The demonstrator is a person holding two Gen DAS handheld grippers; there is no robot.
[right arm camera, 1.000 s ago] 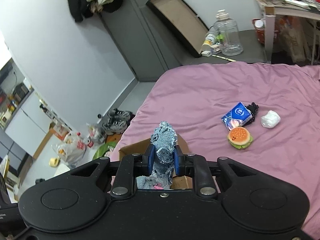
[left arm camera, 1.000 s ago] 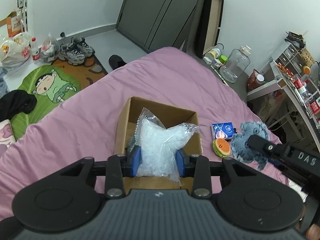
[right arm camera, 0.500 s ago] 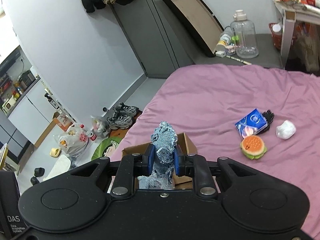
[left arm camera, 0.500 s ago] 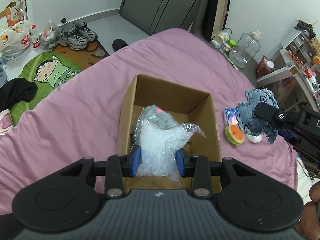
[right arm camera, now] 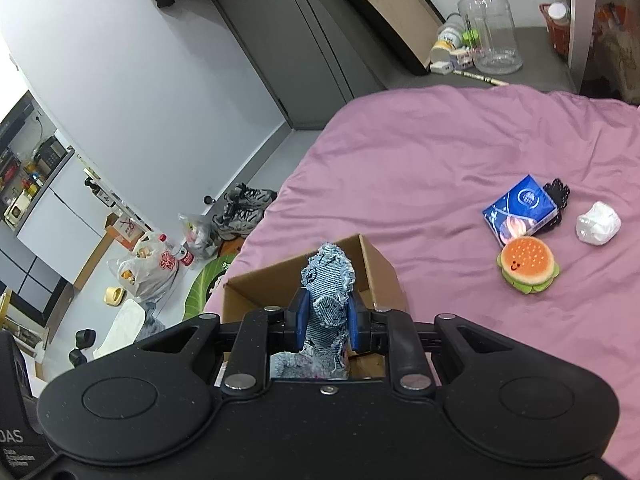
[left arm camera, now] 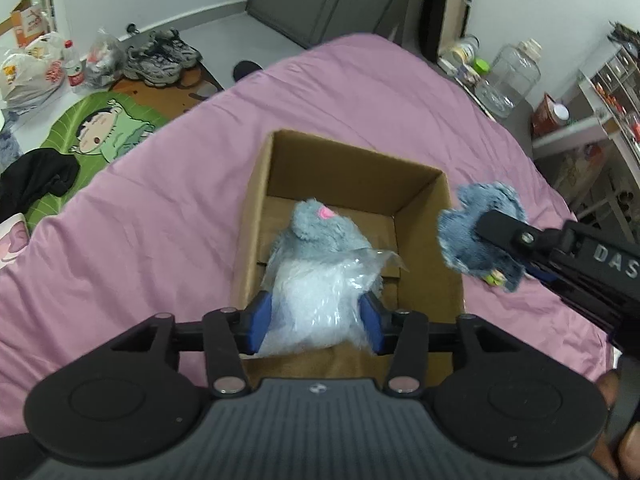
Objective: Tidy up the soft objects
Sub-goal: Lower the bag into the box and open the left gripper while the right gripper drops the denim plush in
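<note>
An open cardboard box (left arm camera: 352, 160) sits on the pink bed (left arm camera: 160, 208). My left gripper (left arm camera: 316, 318) is shut on a clear plastic bag of white stuffing (left arm camera: 320, 300) and holds it over the box. A grey plush toy with a pink nose (left arm camera: 320, 228) lies inside. My right gripper (right arm camera: 328, 326) is shut on a blue denim soft toy (right arm camera: 328, 280), held just above the box's right rim (right arm camera: 376, 264); the toy also shows in the left wrist view (left arm camera: 476, 236).
A burger plush (right arm camera: 528, 266), a blue packet (right arm camera: 520, 208), a black item (right arm camera: 556, 196) and a white wad (right arm camera: 598, 224) lie on the bed to the right. Shoes (left arm camera: 160, 60), bags (left arm camera: 32, 72) and a green mat (left arm camera: 100, 136) are on the floor.
The left gripper rose and tilted over the box, so the grey plush inside came into view. The right gripper carried the denim toy left, up to the box's right rim.
</note>
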